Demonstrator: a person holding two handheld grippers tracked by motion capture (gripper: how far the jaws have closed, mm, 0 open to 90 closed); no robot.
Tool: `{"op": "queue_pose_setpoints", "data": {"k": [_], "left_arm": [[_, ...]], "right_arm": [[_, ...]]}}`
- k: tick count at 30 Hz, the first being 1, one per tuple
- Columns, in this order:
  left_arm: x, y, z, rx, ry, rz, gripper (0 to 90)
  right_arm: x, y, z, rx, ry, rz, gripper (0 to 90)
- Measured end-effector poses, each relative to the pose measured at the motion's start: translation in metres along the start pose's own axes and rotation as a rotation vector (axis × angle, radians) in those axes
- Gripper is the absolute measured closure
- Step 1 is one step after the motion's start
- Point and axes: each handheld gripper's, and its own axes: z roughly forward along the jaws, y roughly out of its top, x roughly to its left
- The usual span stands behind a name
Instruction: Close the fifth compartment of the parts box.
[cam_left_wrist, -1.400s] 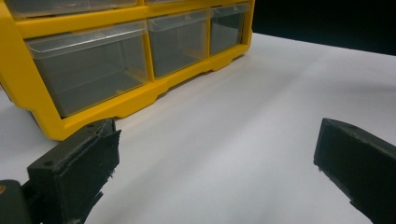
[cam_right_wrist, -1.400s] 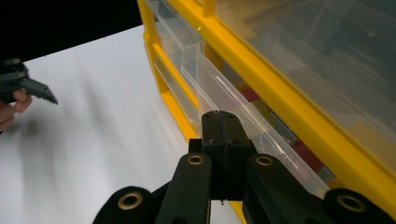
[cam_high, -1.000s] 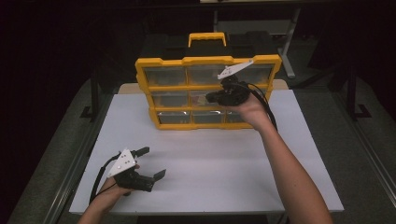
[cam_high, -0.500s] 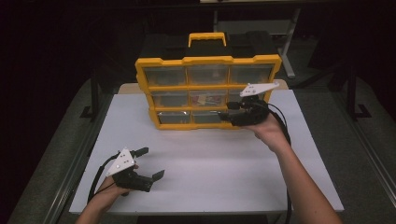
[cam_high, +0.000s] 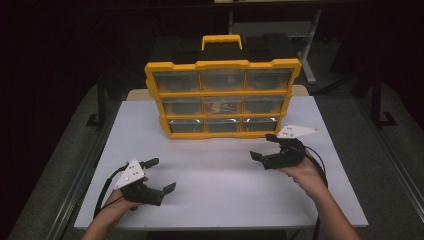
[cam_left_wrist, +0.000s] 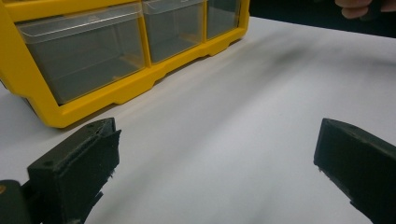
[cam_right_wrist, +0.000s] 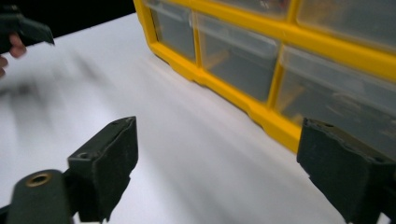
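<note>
left gripper: black jaws, grey three-cornered plate, black cable | right gripper: same build | forearms bare, no sleeves

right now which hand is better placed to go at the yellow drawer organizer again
Right. The right tool sits open beside the organizer's bottom-right corner; its jaws have just been opening, nothing between them. The left tool rests farther back, open.

A white table fills the middle of the high view. On it, in the upper centre of the frame, stands a yellow drawer box with clear drawers, upright near the far edge.
</note>
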Motion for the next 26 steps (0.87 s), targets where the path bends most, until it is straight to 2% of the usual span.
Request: {"op": "queue_pose_setpoints", "data": {"k": [2,8,12,17,22,26], "left_arm": [[0.000,0.000,-0.001,0.004,-0.001,-0.001,0.0],[-0.001,-0.001,0.001,0.000,-0.005,-0.005,0.0],[-0.001,-0.001,0.001,0.001,-0.005,-0.002,0.0],[-0.002,-0.001,0.001,0.004,-0.004,-0.003,0.0],[-0.004,-0.002,0.001,0.007,-0.005,-0.005,0.0],[-0.004,-0.003,0.002,0.014,0.001,-0.008,0.0]], "right_arm": [[0.000,-0.011,-0.006,-0.017,-0.005,0.009,8.9],[0.002,-0.040,-0.017,-0.010,-0.030,0.021,5.1],[0.001,-0.054,-0.022,-0.008,-0.045,0.012,5.0],[0.002,-0.065,-0.031,-0.006,-0.074,0.007,3.5],[0.002,-0.077,-0.036,0.021,-0.075,0.015,3.1],[0.001,-0.077,-0.037,0.005,-0.076,0.019,2.5]]}}
